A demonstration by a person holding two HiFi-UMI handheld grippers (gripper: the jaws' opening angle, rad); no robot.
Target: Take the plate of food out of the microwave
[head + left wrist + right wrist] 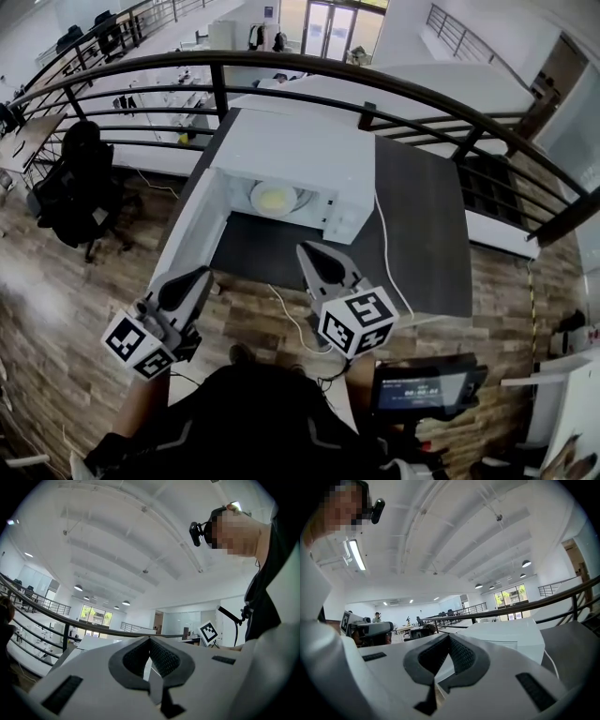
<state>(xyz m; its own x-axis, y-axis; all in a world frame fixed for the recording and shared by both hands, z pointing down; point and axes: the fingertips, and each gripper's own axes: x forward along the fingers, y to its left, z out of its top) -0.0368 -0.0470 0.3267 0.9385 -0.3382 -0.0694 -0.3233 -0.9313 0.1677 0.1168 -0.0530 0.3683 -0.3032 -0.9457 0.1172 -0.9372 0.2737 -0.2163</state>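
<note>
The white microwave (281,150) stands on a dark grey table (422,216) with its door (187,234) swung fully open to its left side, so the cavity faces the person. The plate (274,199) sits inside the microwave, roughly in the middle of the cavity floor, with a pale yellow food (272,198) lying on it; nothing touches the plate. The left gripper (195,277) hangs in front of the microwave, off its open-door side, with its tips just beside the lower edge of the door and well apart from the plate. Its own view shows the two jaws pressed together at the tips, with nothing between them. The right gripper (309,251) is in front of the microwave's opening, over the bare strip of table before it, nearer the cavity than the left one but outside it. Its jaws are likewise closed tip to tip and carry nothing. Both grippers point roughly level toward the microwave, and each one's marker cube (358,321) sits at its rear, toward the person. A thin white cable (389,253) runs from the microwave's right side across the table toward the person. Behind the microwave a dark curved railing (375,84) crosses the scene, and a black office chair (80,187) stands well apart on the microwave's door side, on the wood floor (56,300).
</note>
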